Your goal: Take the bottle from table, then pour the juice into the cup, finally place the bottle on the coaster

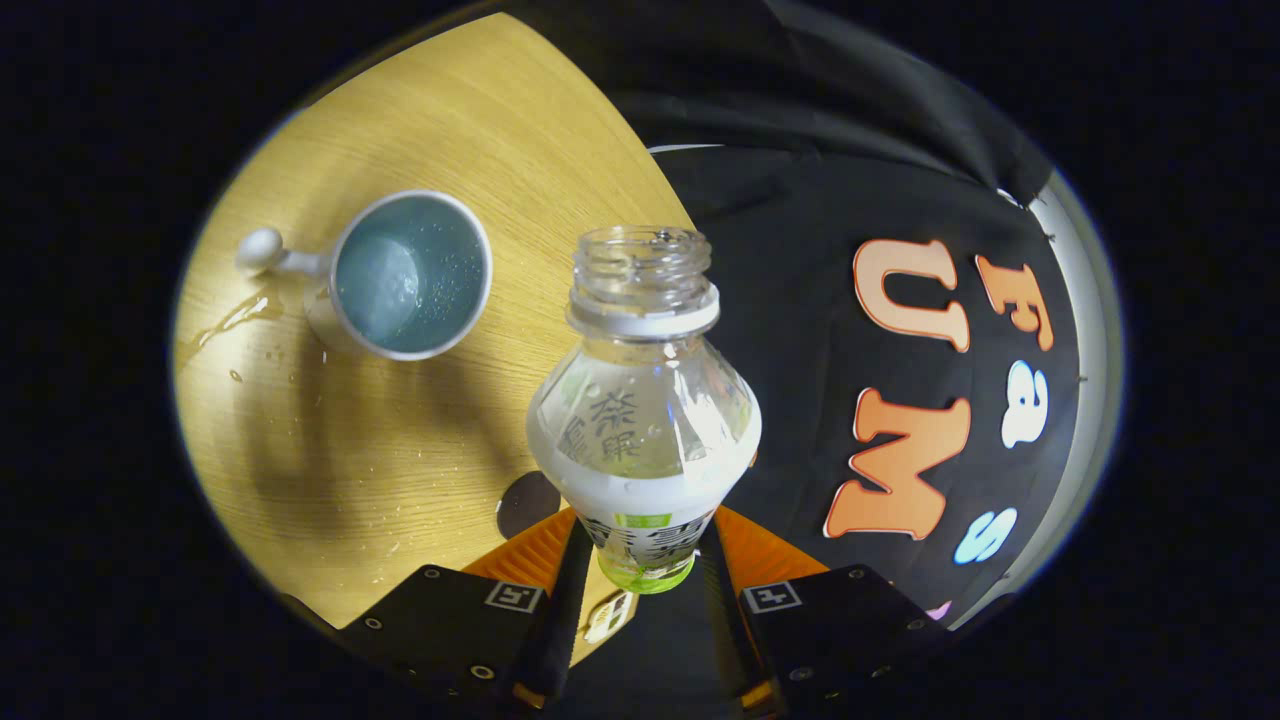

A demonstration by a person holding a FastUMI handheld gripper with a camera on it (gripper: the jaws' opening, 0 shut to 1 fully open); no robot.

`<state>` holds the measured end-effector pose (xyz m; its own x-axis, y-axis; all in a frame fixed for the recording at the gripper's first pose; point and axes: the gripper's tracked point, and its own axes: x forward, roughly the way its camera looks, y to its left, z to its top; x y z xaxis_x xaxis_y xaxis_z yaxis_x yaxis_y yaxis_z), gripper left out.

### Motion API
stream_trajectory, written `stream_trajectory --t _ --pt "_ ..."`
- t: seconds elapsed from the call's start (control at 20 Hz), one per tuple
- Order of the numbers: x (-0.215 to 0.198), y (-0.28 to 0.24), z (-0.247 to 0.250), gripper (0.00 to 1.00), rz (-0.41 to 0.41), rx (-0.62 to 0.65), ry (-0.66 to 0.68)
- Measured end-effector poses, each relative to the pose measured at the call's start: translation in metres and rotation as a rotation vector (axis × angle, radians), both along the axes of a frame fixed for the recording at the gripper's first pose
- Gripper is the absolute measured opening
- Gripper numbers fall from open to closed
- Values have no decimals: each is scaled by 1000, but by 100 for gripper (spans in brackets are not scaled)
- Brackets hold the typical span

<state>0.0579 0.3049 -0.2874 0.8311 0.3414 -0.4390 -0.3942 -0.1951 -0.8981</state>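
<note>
My gripper [645,560] is shut on a clear plastic bottle [642,400] with a white and green label, both fingers pressing its lower body. The bottle has no cap, its open neck [640,265] points away from me, and little liquid shows inside. Beyond the fingers to the left, a white cup [405,275] with a knobbed handle stands on the wooden table [400,440], holding bluish liquid with bubbles. A dark round coaster [525,503] lies on the table just left of the bottle's base, partly hidden by my left finger.
A small puddle and scattered drops [235,320] lie on the wood beside the cup's handle. The table edge runs diagonally behind the bottle, with the black booth cloth beyond it on the right.
</note>
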Motion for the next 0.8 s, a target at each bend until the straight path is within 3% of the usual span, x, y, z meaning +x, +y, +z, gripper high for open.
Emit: stream_trajectory --t 0.35,0.8 --pt "-21 -8 5 59 -224 387 350" --pt "22 -46 23 58 -465 759 514"
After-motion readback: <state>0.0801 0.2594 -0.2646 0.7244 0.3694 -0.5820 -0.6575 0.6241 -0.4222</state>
